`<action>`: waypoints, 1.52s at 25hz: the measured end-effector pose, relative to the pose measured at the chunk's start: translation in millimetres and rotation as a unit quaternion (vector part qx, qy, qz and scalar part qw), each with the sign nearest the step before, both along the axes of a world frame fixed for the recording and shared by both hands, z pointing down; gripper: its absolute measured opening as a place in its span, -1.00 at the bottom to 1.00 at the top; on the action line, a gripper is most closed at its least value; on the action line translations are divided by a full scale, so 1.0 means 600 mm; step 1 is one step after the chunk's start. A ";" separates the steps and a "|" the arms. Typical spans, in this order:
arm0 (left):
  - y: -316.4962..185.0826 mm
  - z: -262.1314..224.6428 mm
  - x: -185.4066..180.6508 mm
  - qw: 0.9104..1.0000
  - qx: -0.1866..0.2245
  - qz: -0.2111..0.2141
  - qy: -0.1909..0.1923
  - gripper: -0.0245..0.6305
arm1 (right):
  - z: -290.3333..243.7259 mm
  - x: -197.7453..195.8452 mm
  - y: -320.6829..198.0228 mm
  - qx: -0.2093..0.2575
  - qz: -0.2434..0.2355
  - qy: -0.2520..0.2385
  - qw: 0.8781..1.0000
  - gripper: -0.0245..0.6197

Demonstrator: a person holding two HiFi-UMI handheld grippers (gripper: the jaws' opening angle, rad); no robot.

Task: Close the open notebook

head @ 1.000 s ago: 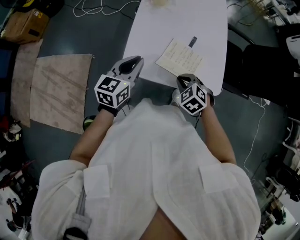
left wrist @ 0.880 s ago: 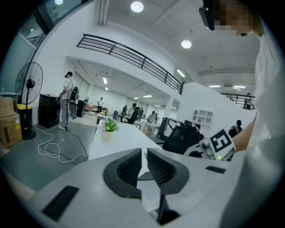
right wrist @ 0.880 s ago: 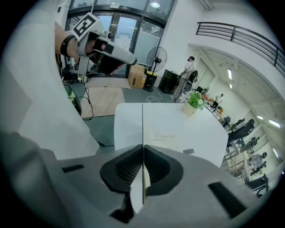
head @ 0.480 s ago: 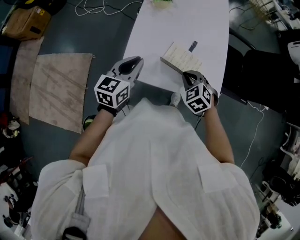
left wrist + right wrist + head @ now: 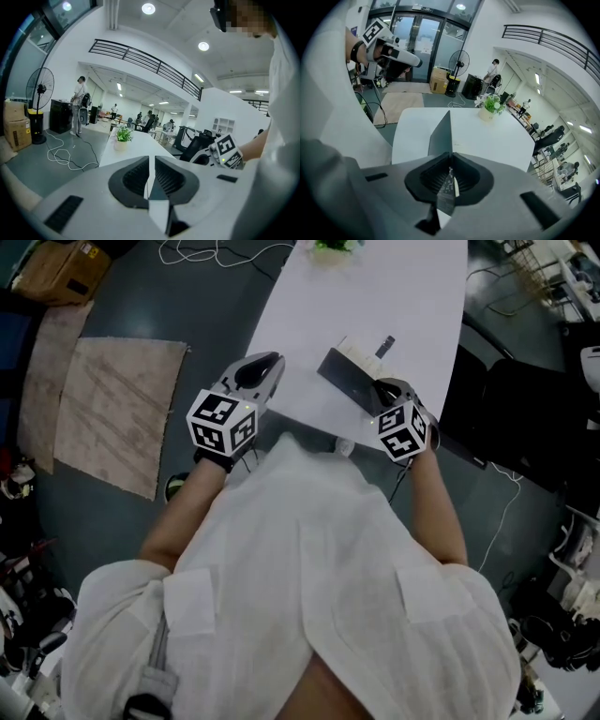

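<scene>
You are wearing a white shirt. The notebook is showing a dark grey cover against the white surface, and the plant is showing green.

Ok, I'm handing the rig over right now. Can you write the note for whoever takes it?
Right gripper: fingers shut on the edge of the cover.
Left gripper: shut, empty, at the near edge of the table, left of the notebook.
The notebook lies on the table, half open. The cover stands steeply up with its dark outside towards the person, and the pages lie flat beyond it.
Done: cover gripped and lifted.
Left: probably swing the cover down onto the pages, then let go.
</scene>
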State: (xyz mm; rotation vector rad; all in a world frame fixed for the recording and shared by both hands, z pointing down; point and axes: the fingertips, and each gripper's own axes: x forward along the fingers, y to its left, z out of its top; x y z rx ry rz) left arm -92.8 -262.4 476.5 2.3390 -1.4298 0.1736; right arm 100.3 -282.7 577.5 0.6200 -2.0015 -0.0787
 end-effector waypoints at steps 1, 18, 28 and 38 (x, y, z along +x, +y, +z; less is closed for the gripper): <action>-0.004 0.001 0.000 1.000 -0.001 -0.005 0.000 -0.82 | 0.004 0.003 -0.008 -0.003 -0.001 0.000 1.000 -0.84; -0.063 0.018 0.017 0.996 -0.025 -0.084 0.000 -0.82 | 0.110 0.045 -0.130 -0.086 -0.026 0.017 0.996 -0.80; -0.069 0.029 0.024 0.993 -0.032 -0.115 0.000 -0.82 | 0.145 0.056 -0.151 -0.099 -0.038 0.043 0.993 -0.80; -0.081 0.013 0.042 0.994 -0.016 -0.107 0.000 -0.82 | 0.063 0.084 -0.178 -0.042 0.010 -0.030 0.999 -0.81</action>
